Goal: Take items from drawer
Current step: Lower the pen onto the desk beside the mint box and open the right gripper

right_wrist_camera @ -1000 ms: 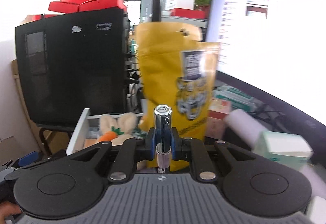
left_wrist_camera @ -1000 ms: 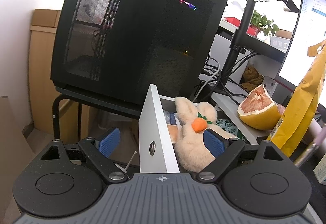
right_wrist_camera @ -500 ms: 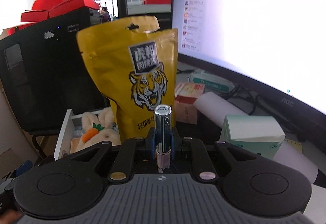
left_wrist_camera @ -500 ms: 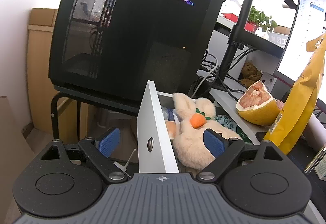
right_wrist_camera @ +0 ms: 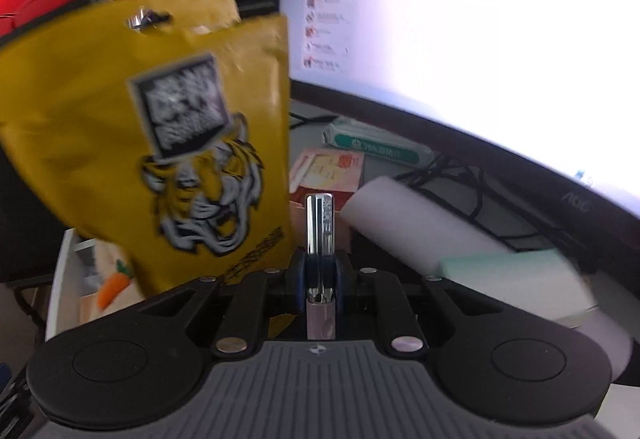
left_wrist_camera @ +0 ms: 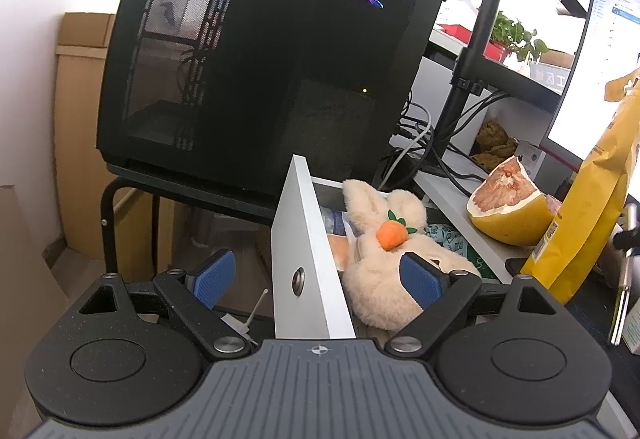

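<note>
Blue pads of the left tool stand wide apart in the lower middle of the left wrist view, straddling the white drawer front with its round metal knob. The drawer is pulled out; its front edge runs up the centre of the frame. Inside it, right of the front panel, lies a cream plush rabbit with an orange carrot on its head, and the right pad overlaps the rabbit's body. Behind the rabbit sit a green printed packet and other wrappers, too hidden to name. A black mesh computer case fills the upper middle. On the counter at right rests a cut pomelo, with a yellow bag standing just beside it at the right edge.

In the right wrist view, the right tool is clamped on a slim chrome tube with a pink lower part, held upright in the centre of the frame. The yellow bag, printed with a tiger face, stands close behind at left, blurred. A bright monitor takes up the upper right. Below it lie a white roll, a pale green box and a wipes pack. The drawer shows at lower left.
</note>
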Demonstrator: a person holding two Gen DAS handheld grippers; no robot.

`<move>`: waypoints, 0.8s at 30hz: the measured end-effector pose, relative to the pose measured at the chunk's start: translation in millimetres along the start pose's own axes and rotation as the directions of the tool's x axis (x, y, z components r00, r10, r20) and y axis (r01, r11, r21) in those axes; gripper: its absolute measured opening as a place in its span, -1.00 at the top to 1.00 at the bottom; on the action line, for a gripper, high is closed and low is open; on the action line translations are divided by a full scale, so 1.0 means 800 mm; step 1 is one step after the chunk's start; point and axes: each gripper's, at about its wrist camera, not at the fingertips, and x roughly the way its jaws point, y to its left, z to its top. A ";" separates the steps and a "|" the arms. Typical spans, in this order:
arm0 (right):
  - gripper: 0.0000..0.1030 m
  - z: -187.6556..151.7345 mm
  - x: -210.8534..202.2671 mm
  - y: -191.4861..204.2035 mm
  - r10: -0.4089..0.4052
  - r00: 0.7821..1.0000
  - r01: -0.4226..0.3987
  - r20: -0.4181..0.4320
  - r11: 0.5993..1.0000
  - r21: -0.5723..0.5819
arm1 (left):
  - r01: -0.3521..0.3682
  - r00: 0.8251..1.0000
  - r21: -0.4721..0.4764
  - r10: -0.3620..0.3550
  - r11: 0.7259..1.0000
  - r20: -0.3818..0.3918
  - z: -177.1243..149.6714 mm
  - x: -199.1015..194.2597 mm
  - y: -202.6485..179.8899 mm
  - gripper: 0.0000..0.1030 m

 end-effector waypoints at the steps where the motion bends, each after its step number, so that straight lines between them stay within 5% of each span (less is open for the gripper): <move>1: 0.75 -0.002 0.008 0.000 -0.008 1.000 0.008 -0.010 1.000 0.001 | 0.000 1.000 -0.001 0.000 1.000 0.000 0.000 0.000 0.000 -0.80; 12: 0.75 -0.035 0.058 -0.002 -0.053 0.993 0.052 -0.109 0.999 -0.011 | -0.003 1.000 0.005 0.003 1.000 -0.007 -0.001 0.003 0.000 -0.80; 24: 0.64 -0.052 0.043 0.001 -0.049 0.993 0.044 -0.105 0.998 -0.043 | -0.007 1.000 0.021 0.007 1.000 -0.012 -0.002 0.003 -0.004 -0.81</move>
